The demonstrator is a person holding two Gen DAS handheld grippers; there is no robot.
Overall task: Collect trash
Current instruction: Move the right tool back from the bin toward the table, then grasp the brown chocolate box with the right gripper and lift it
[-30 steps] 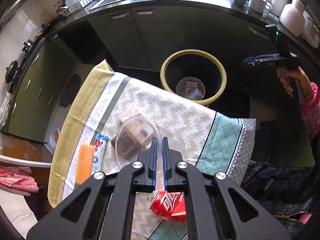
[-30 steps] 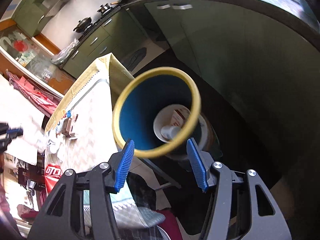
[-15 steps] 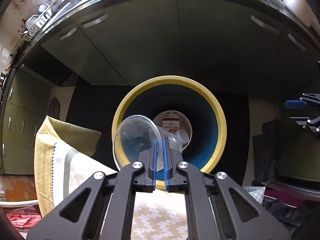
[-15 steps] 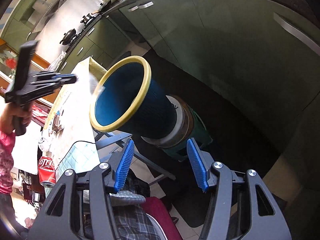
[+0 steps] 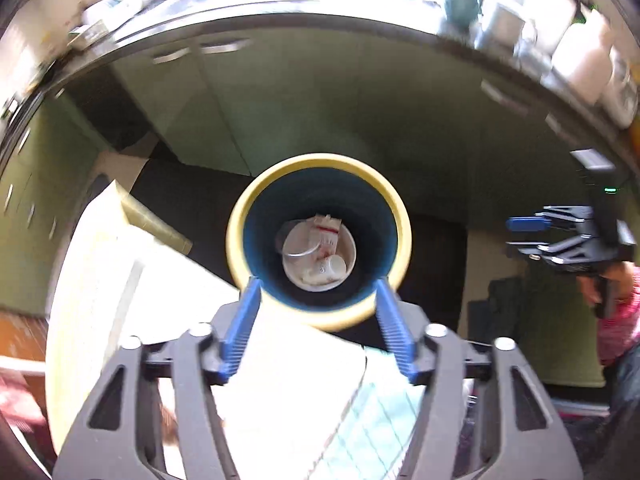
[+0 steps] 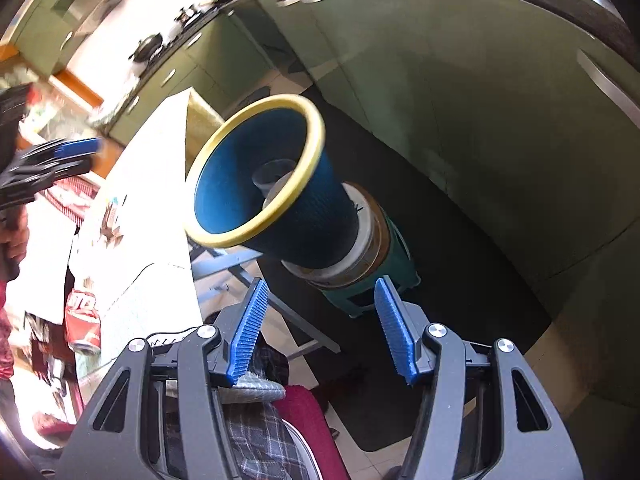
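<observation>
While our left gripper (image 5: 318, 330) hangs spread wide over the blue bin (image 5: 318, 184), our right gripper (image 6: 320, 330) sits off beside it, also spread and empty

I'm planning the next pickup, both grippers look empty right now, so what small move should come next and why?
Probably swing the left gripper back from the bin toward the red can on the table. Its jaws are open and empty, trash already lies in the bin, and the can is still out. The right gripper is open too.
</observation>
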